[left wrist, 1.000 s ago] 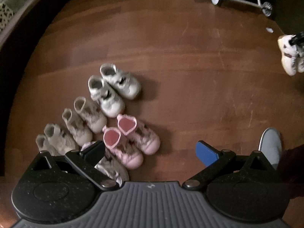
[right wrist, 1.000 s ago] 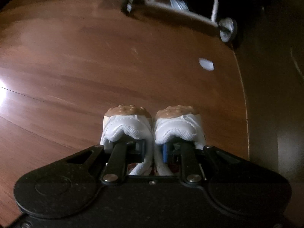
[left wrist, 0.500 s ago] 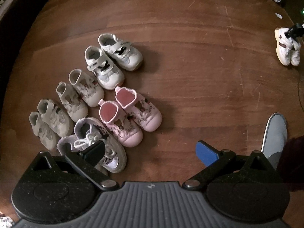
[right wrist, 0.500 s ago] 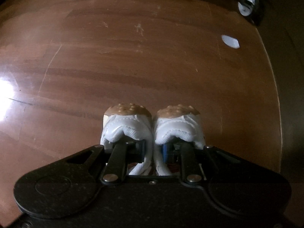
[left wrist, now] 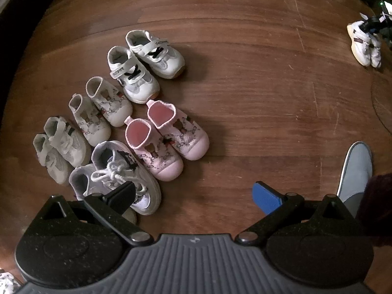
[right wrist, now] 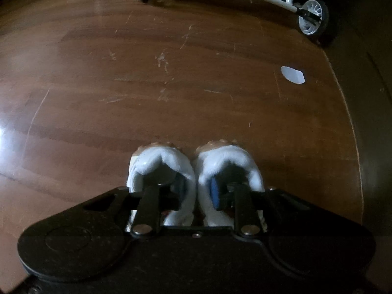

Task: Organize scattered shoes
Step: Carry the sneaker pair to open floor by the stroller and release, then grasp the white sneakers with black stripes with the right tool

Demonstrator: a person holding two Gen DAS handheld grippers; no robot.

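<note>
Several pairs of small shoes stand grouped on the wooden floor (left wrist: 257, 98) in the left wrist view: white strap sneakers (left wrist: 147, 66), patterned white booties (left wrist: 100, 112), pink booties (left wrist: 166, 142), pale strap shoes (left wrist: 58, 152) and laced sneakers (left wrist: 122, 176). My left gripper (left wrist: 193, 196) hangs open above the floor, its left finger over the laced sneakers. My right gripper (right wrist: 196, 188) is shut on a pair of white shoes (right wrist: 161, 161), one finger inside each shoe, pinching their inner walls together. That held pair (left wrist: 365, 44) shows far right in the left wrist view.
A white-framed wheeled cart with a wheel (right wrist: 313, 19) stands at the far side. A white scrap (right wrist: 292, 74) lies on the floor near a dark edge on the right. A grey slipper (left wrist: 355, 169) and a dark sleeve (left wrist: 377, 201) are at my right.
My left gripper has pulled up and back, so more of the shoe group shows, including the laced sneakers. The right gripper keeps its grip on the white pair while its view shifts.
</note>
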